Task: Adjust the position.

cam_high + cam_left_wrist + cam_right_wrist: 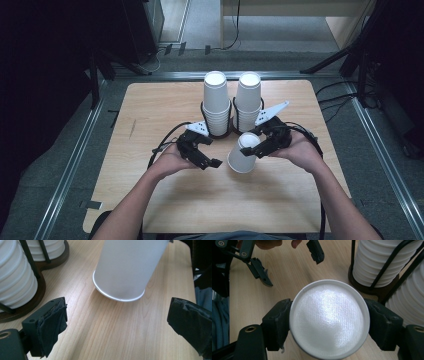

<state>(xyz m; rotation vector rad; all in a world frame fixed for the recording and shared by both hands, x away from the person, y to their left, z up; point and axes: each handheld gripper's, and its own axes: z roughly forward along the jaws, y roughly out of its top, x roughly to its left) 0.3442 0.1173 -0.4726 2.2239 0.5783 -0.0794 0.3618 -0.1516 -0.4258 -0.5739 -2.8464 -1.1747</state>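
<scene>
Right gripper (328,327) clamps an upside-down paper cup (329,317) near the cup stacks (232,102), while left gripper (117,322) gapes empty.

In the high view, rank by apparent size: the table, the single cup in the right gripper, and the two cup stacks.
1. Table, clearly largest.
2. Left cup stack and right cup stack: look alike, unranked.
3. Single cup, held in the right gripper, smallest.

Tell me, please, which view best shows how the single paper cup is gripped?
The right gripper view: its jaws clamp the upside-down paper cup at its base. The high view shows it tilted, and the left gripper view its rim just above the table.
</scene>
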